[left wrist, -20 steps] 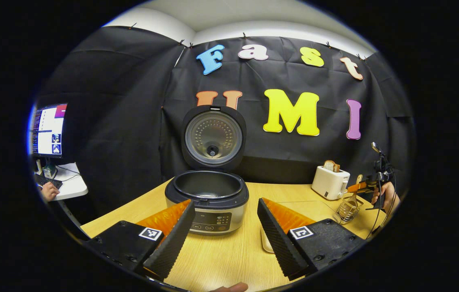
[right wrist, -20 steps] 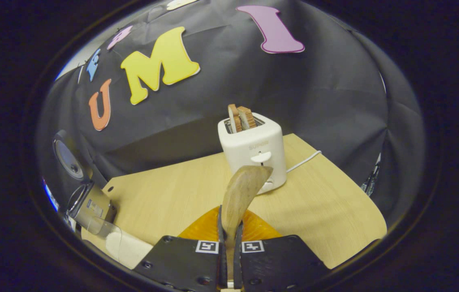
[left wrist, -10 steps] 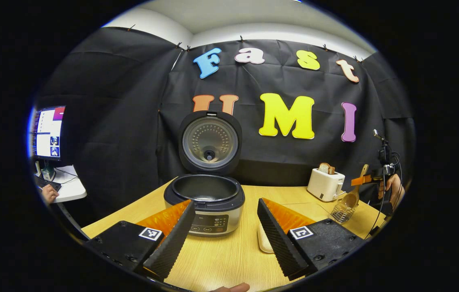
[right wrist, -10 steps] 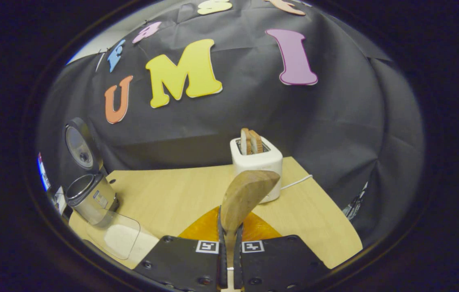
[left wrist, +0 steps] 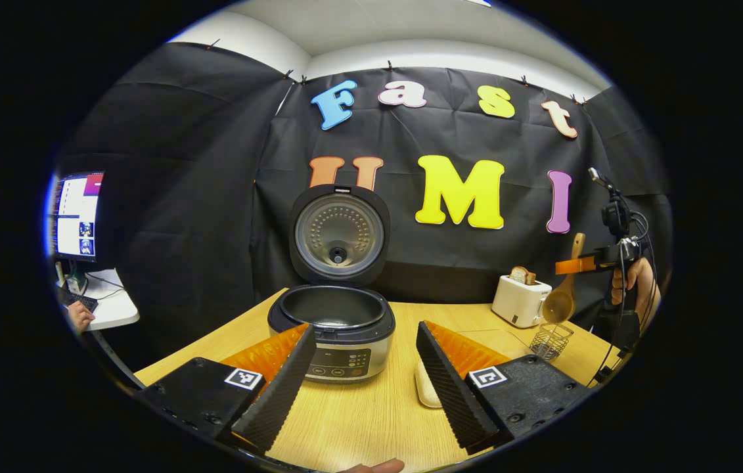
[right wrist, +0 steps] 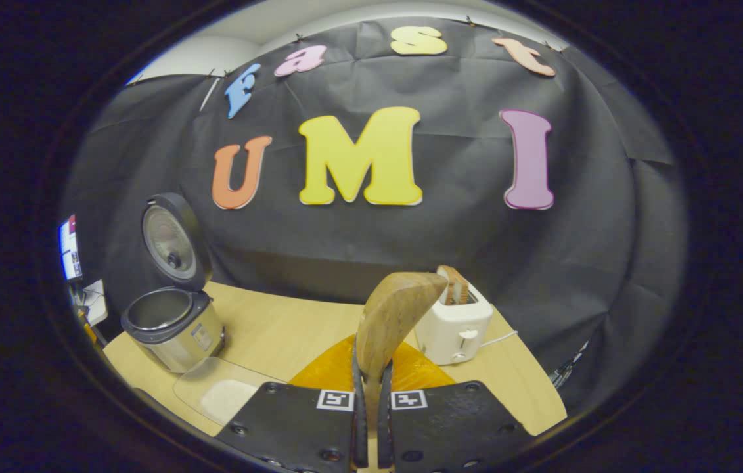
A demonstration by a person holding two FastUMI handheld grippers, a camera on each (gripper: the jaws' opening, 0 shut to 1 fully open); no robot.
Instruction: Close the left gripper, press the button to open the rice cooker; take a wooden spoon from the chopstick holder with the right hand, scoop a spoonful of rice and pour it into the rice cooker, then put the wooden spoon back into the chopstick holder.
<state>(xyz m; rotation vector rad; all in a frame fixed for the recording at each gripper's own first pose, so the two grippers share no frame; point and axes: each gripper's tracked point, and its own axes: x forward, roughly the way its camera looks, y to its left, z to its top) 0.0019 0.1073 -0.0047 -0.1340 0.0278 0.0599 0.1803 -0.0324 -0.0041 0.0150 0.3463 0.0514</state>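
Rice cooker (left wrist: 332, 328) lid up. Right claw (right wrist: 371, 420) clamps wooden spoon (right wrist: 392, 315) above holder (left wrist: 550, 340); left claw (left wrist: 364, 374) wide. Next: scoop from rice dish (right wrist: 223, 394), probably.

Wood-grain surface (left wrist: 371, 407) carries rice cooker (left wrist: 332, 332) (lid up), toaster (left wrist: 520, 301), wire chopstick holder (left wrist: 550, 340), clear rice container (right wrist: 217, 391).
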